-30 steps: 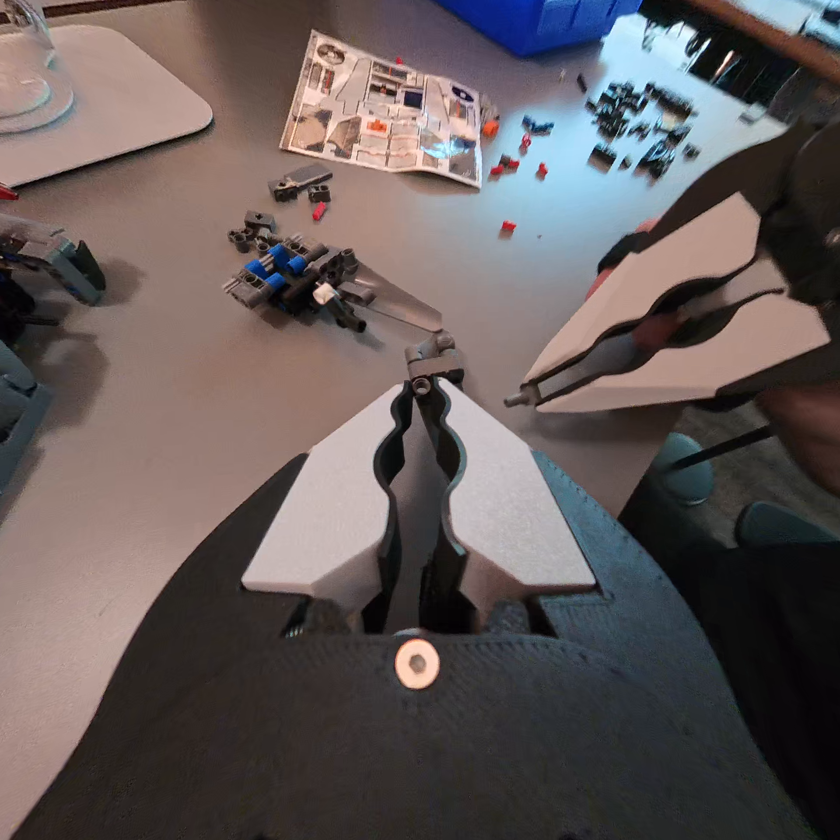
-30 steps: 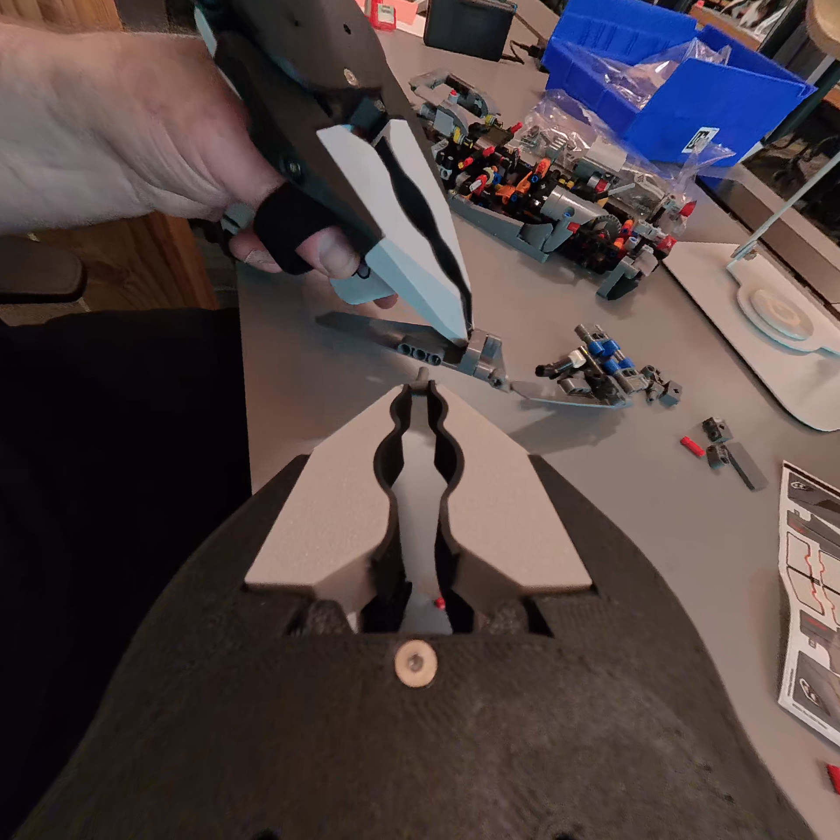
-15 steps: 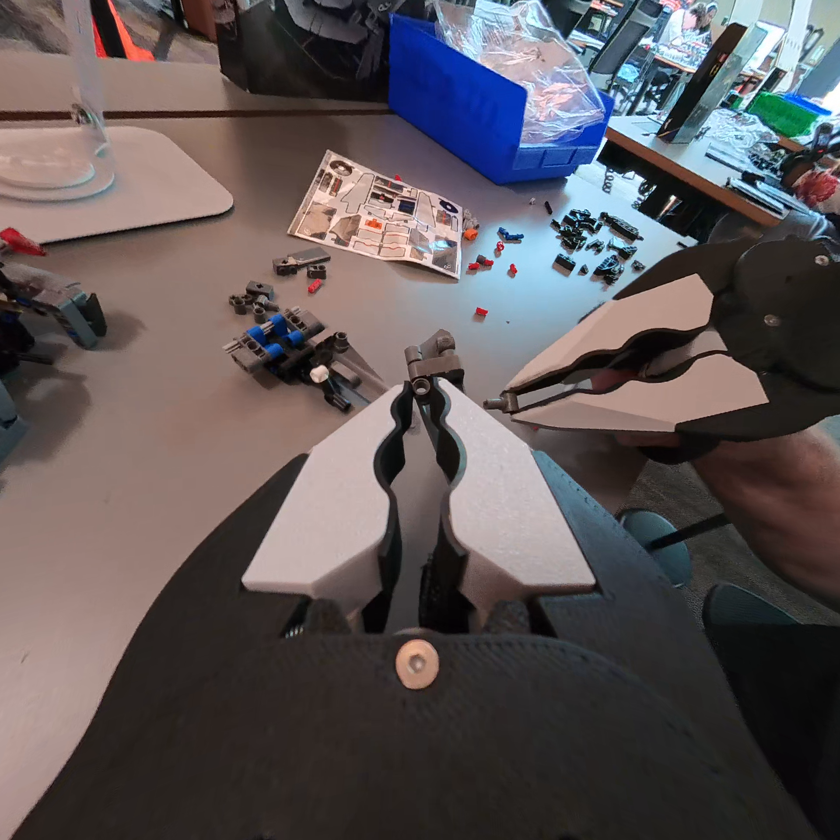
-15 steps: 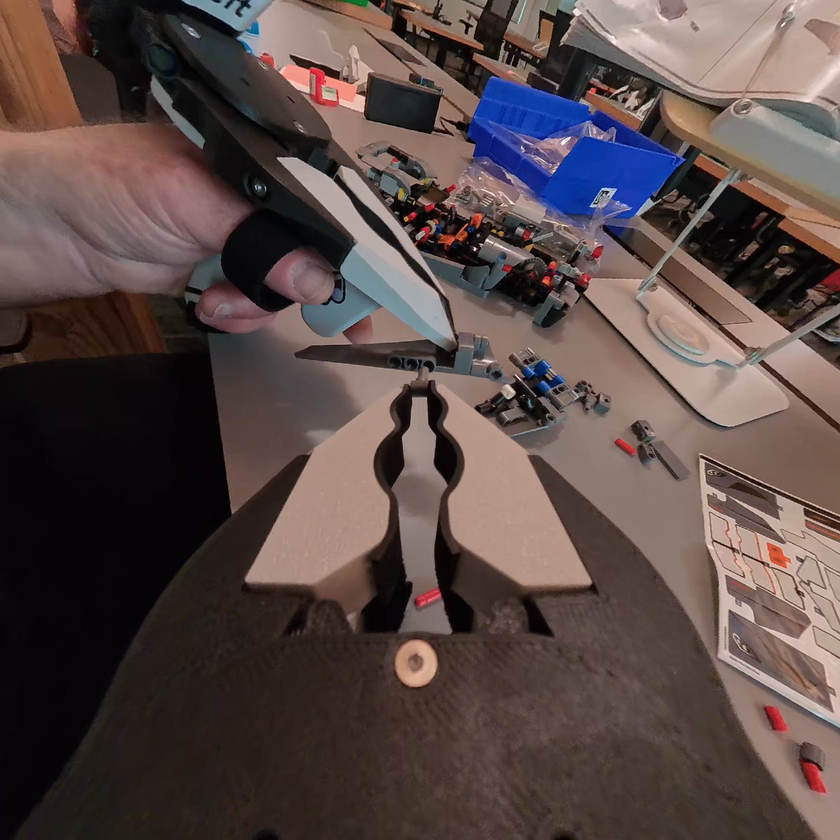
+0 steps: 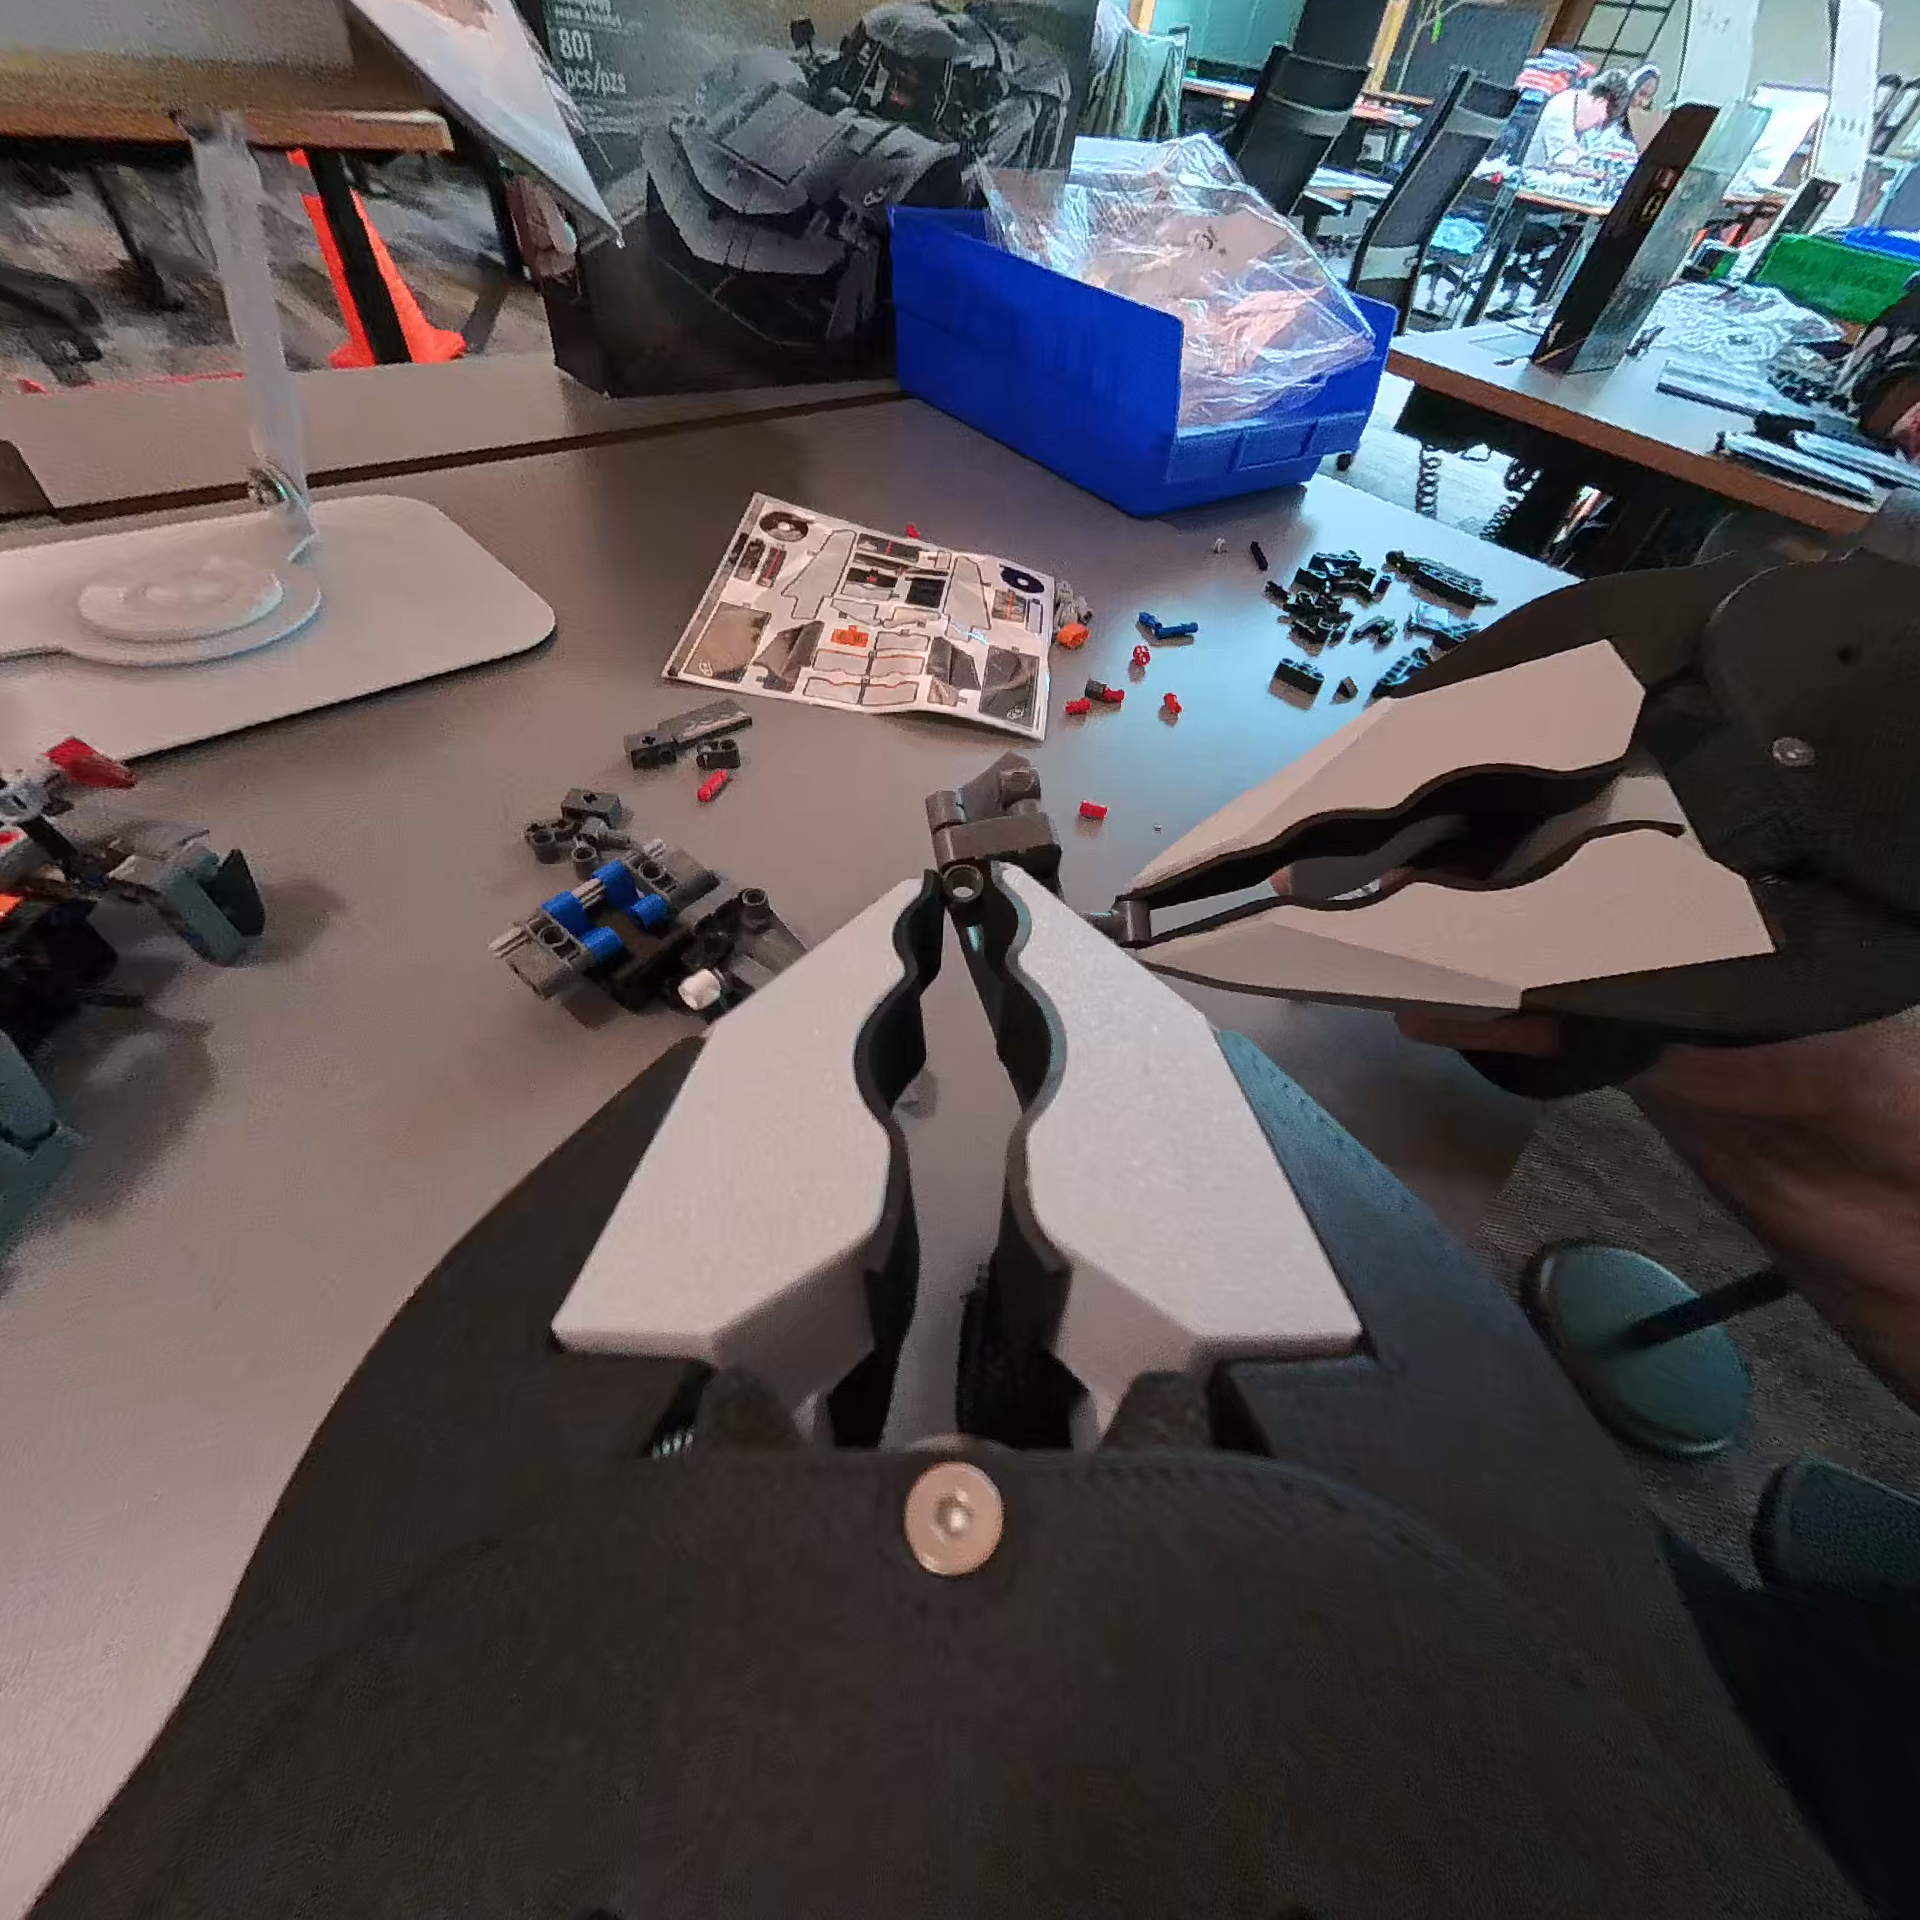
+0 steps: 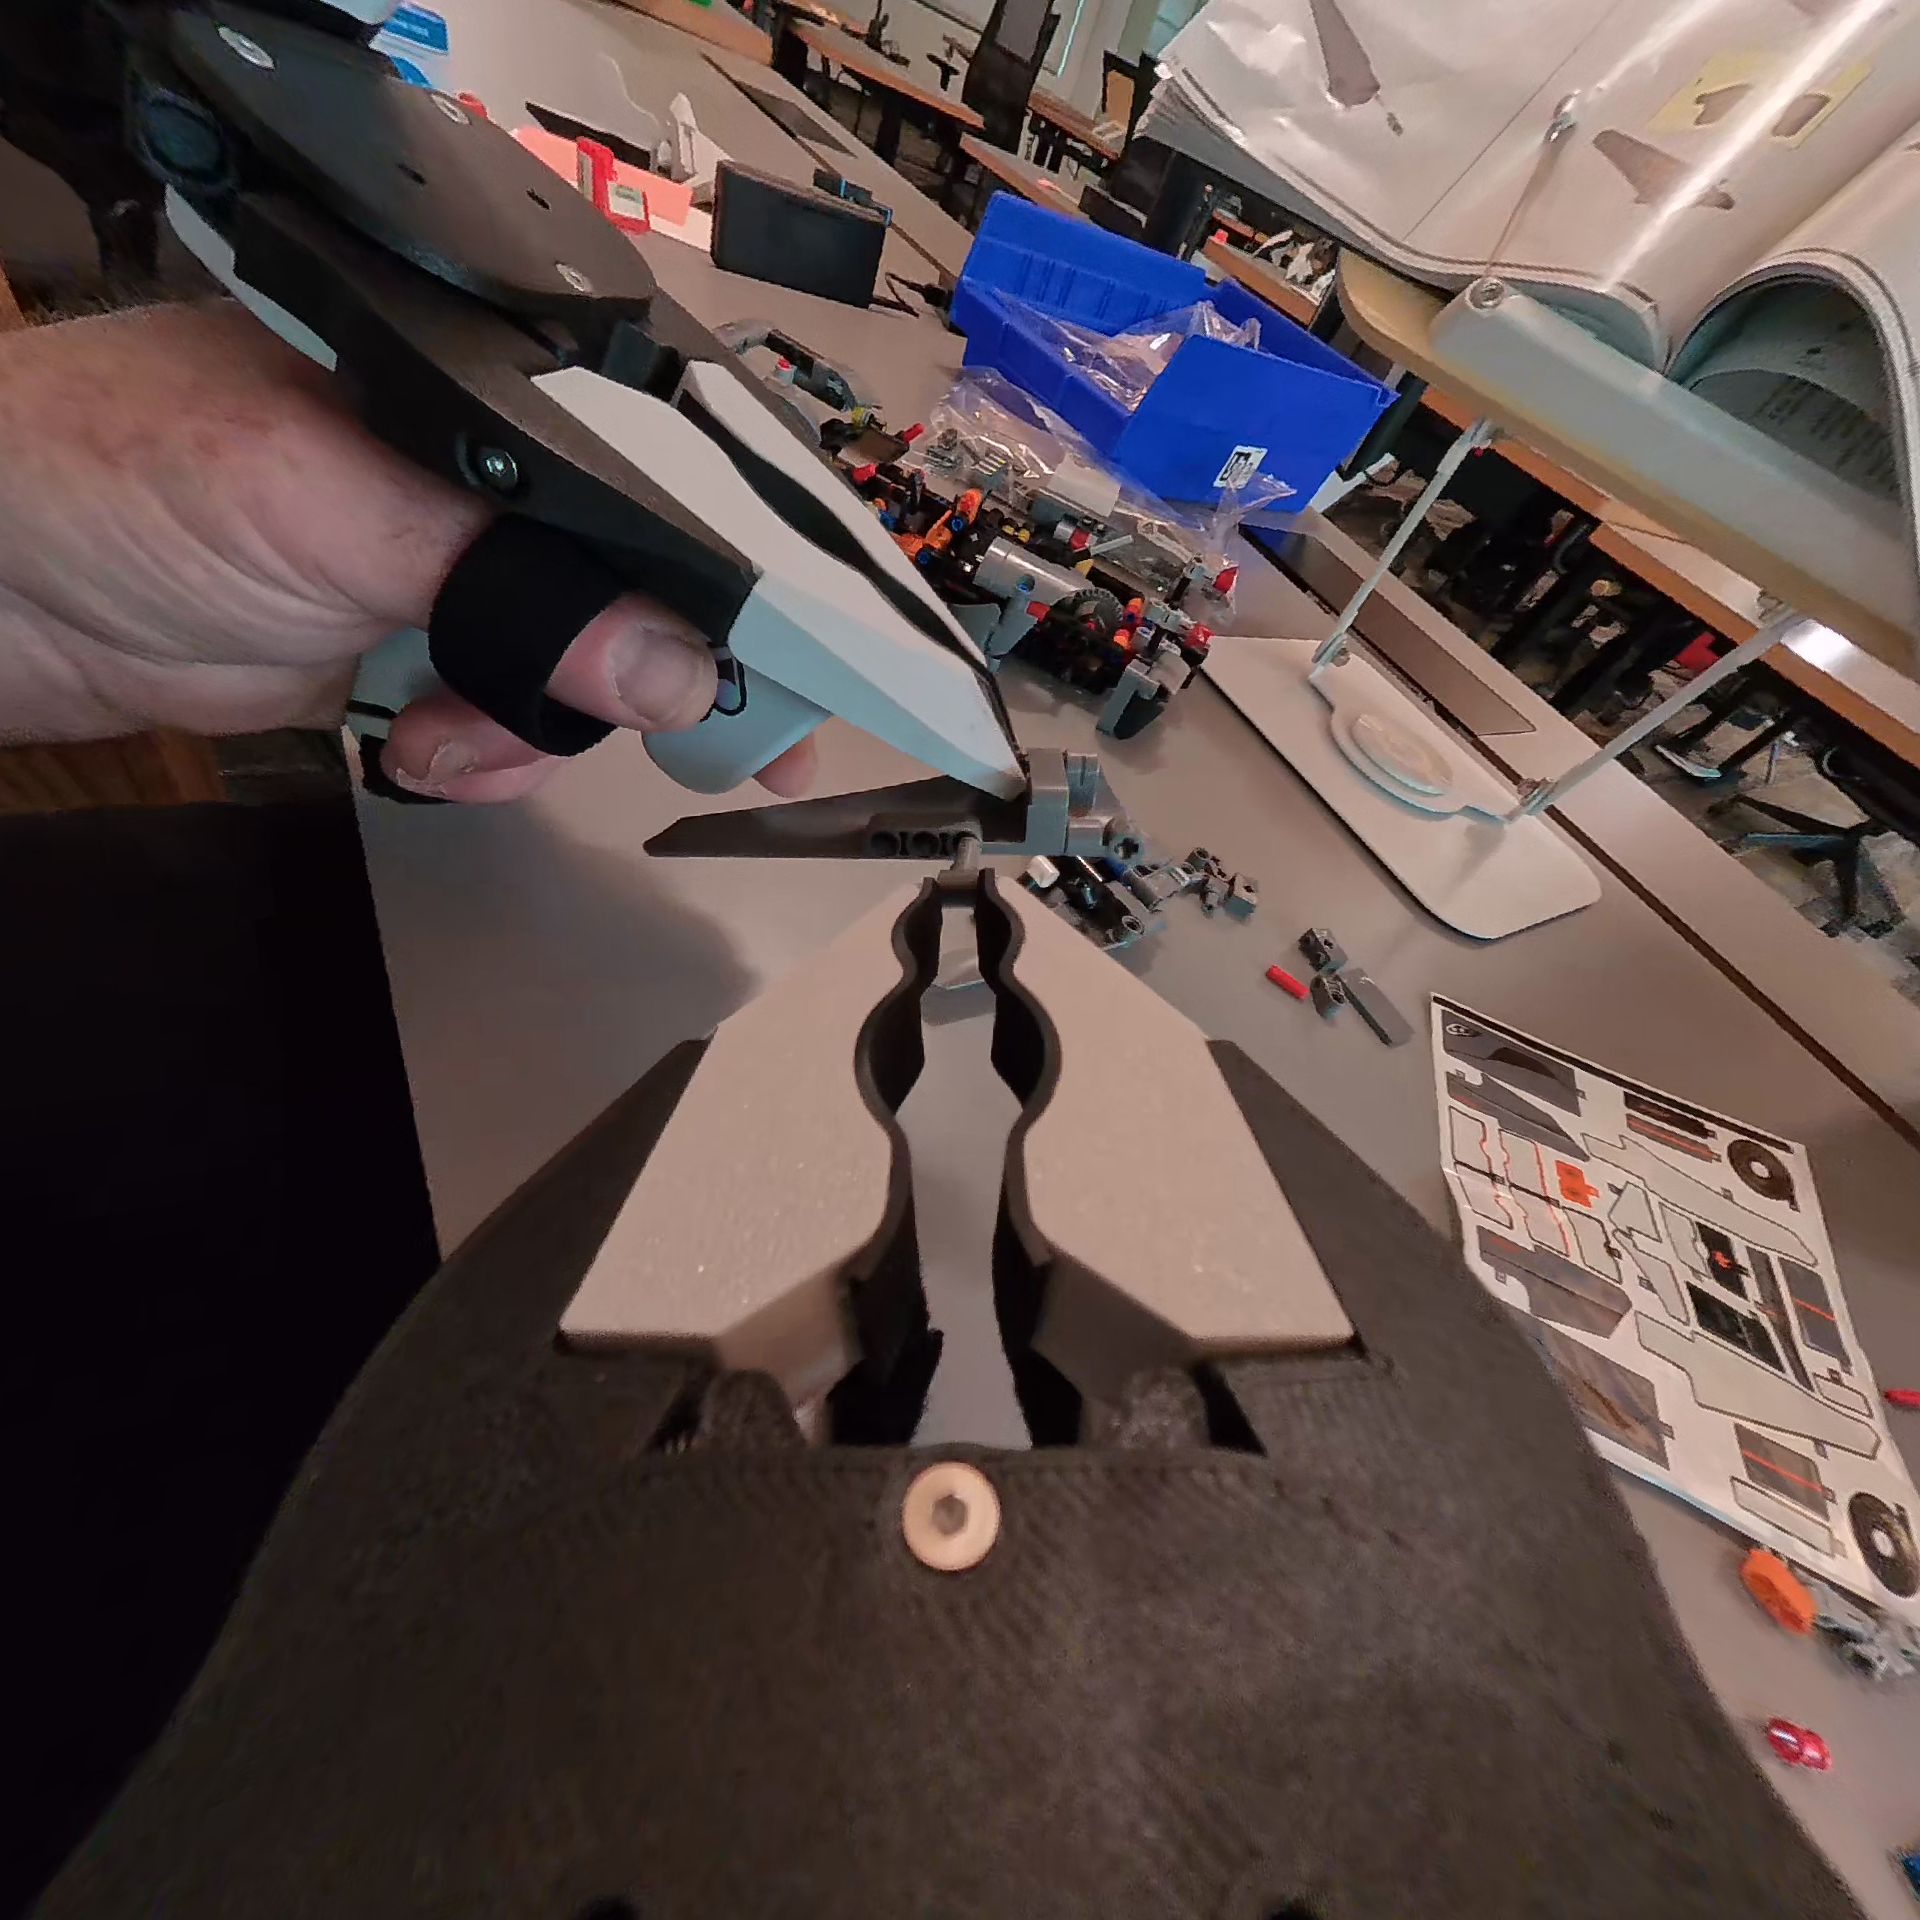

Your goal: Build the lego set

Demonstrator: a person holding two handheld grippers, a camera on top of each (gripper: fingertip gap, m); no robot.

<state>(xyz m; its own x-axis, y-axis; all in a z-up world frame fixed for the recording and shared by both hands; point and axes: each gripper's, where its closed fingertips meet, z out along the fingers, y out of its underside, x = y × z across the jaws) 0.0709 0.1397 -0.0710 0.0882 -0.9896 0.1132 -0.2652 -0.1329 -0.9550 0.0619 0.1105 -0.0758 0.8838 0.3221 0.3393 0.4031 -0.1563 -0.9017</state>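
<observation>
My left gripper (image 5: 961, 888) is shut on a dark grey wing panel with a grey hinge connector (image 5: 987, 821) at its end, held above the table. In the right wrist view the panel (image 6: 821, 826) lies level, pinched by the left gripper (image 6: 1013, 774) near the connector (image 6: 1070, 800). My right gripper (image 6: 958, 883) is shut on a small grey pin (image 6: 964, 854), whose tip touches the panel's row of holes from below. In the left wrist view the right gripper (image 5: 1127, 920) sits just right of my left fingertips.
A small sub-assembly with blue pins (image 5: 623, 925) lies on the grey table (image 5: 312, 1091). Behind it are a sticker sheet (image 5: 873, 623), red pins (image 5: 1091, 808), loose black parts (image 5: 1351, 623) and a blue bin (image 5: 1091, 353). A larger build (image 6: 1049, 592) and a white stand base (image 6: 1455, 810) are farther off. The grippers are tip to tip, or close to it.
Both grippers have risen from the table and tilted up. The right gripper has brought its pin up against the underside of the panel held by the left.
</observation>
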